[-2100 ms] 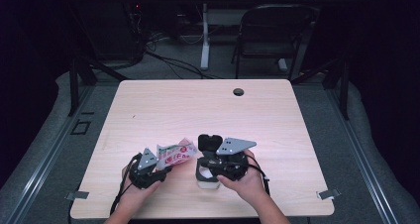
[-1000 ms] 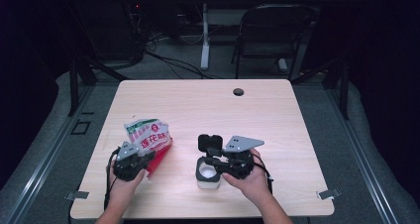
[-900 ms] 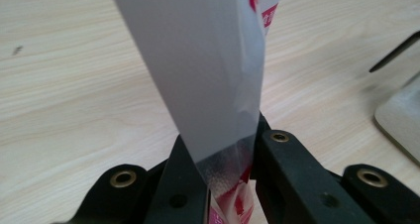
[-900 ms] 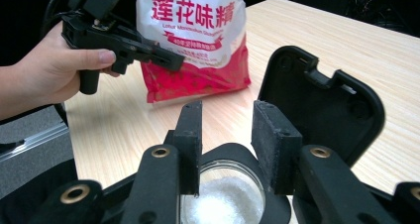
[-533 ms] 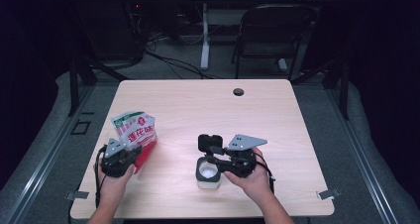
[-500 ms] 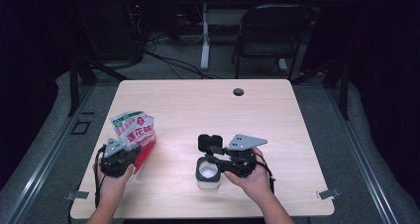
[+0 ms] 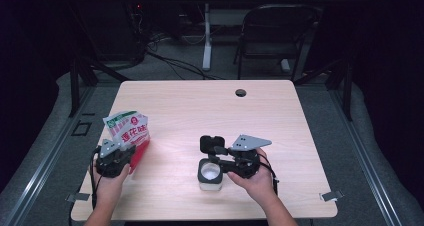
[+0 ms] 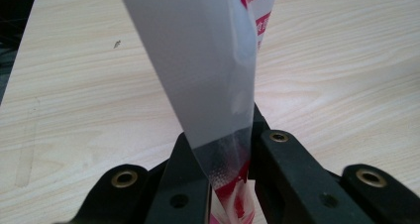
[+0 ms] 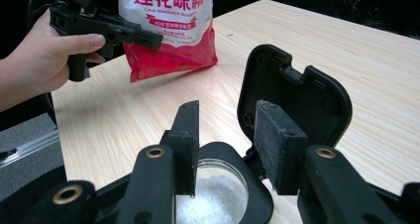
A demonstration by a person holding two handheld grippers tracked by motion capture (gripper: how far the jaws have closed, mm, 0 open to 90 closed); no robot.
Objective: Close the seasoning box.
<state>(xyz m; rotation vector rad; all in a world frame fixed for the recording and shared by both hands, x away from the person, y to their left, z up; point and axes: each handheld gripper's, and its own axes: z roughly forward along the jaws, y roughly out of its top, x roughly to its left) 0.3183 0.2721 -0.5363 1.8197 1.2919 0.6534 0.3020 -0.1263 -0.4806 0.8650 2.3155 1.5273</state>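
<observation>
Left gripper (image 7: pixel 116 156) pinches the bag (image 7: pixel 128 131) by its lower edge, fingers (image 8: pixel 292 179) closed on the plastic, holding it upright at the counter's (image 7: pixel 300 116) left side, well clear of the jar (image 7: pixel 210 174). Right gripper (image 9: pixel 225 144) hangs over the jar, fingers apart and gripping nothing; lid (image 9: pixel 297 100) flipped open (white granules inside), probably next to be closed.

Bare table (image 7: pixel 210 111) ahead of both claws, and between them. Bag (image 7: pixel 127 131) rises ahead of left claw (image 7: pixel 114 158), blocking its forward path. Upright lid (image 9: pixel 292 95) stands just beyond right claw (image 9: pixel 225 149); open jar (image 9: pixel 213 194) sits below it.
</observation>
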